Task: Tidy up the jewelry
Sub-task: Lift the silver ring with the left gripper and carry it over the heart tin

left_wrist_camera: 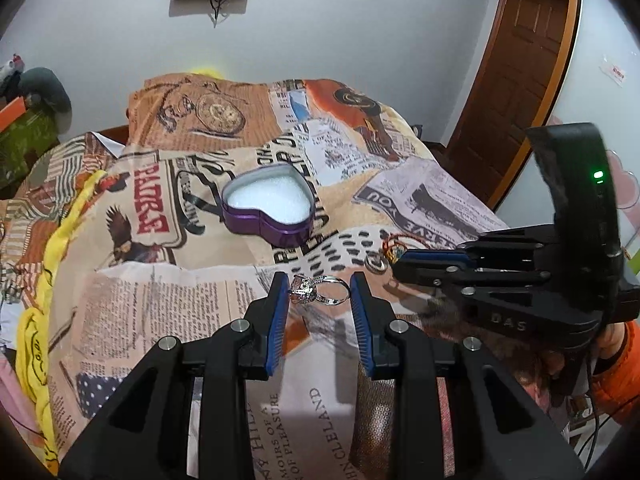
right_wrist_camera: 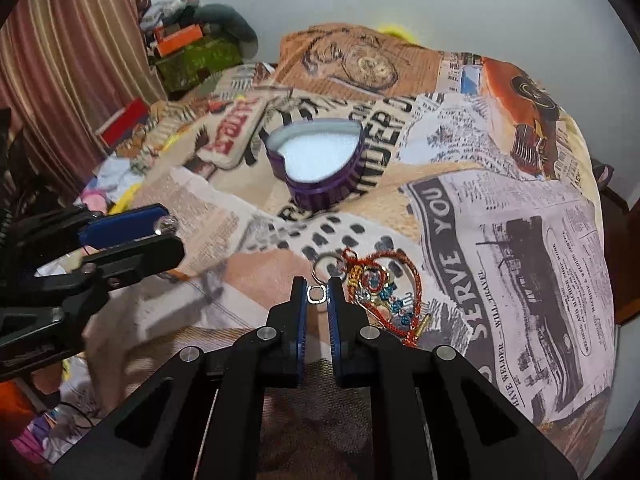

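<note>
A silver ring with a pale stone [left_wrist_camera: 318, 290] sits between the blue pads of my left gripper [left_wrist_camera: 319, 282], which is shut on it just above the printed cloth. In the right wrist view the stone glints at the left gripper's tip [right_wrist_camera: 168, 230]. My right gripper [right_wrist_camera: 318, 286] is shut on a small silver band [right_wrist_camera: 318, 294]. Right of the band lies a red-corded heart charm with blue beads [right_wrist_camera: 380, 286] and its key ring [right_wrist_camera: 326, 264]. In the left wrist view the right gripper [left_wrist_camera: 396, 264] comes in from the right. An open purple heart-shaped tin [left_wrist_camera: 268, 208] [right_wrist_camera: 320, 160] with white foam stands farther back.
A newspaper-print cloth [left_wrist_camera: 160, 304] covers the rounded surface and drops off at its sides. A yellow fabric strip [left_wrist_camera: 52, 264] lies along the left edge. Boxes and clutter [right_wrist_camera: 188, 52] are piled at the far left by a striped curtain. A wooden door [left_wrist_camera: 516, 72] stands at the right.
</note>
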{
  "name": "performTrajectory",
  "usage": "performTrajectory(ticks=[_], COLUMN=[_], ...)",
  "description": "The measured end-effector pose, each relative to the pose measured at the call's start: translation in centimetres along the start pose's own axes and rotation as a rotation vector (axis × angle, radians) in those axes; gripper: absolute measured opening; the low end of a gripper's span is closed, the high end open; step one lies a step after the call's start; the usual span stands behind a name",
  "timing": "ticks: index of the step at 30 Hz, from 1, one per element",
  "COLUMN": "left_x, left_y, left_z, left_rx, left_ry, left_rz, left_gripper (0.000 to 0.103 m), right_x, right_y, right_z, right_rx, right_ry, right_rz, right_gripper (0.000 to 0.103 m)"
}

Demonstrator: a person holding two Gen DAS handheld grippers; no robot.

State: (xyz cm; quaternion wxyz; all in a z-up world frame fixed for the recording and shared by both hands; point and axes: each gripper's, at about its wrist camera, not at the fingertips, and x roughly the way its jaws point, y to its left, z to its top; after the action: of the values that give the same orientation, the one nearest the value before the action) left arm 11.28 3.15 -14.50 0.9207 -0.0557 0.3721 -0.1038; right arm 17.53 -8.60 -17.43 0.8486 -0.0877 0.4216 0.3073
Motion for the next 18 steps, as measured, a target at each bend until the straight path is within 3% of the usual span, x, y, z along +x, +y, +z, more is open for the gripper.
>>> performTrajectory(ticks=[9,18], left_x=[-1.0,-0.4], left_y=[0.6,2.1], left_z=[2.1,4.8], left_rx=[0.007,-0.001], left_ry=[-0.042,-0.07], left_rz=[0.031,0.058], left_gripper=[0.03,0.03], right_x=[-3.8,-4.4], right_y=[0.9,0.7], right_z=[3.3,6.1], right_rx=[-0.011,0.005], right_ry=[-0.141,-0.224], right_rz=[-0.001,0.0], right_gripper=[0.009,0.009])
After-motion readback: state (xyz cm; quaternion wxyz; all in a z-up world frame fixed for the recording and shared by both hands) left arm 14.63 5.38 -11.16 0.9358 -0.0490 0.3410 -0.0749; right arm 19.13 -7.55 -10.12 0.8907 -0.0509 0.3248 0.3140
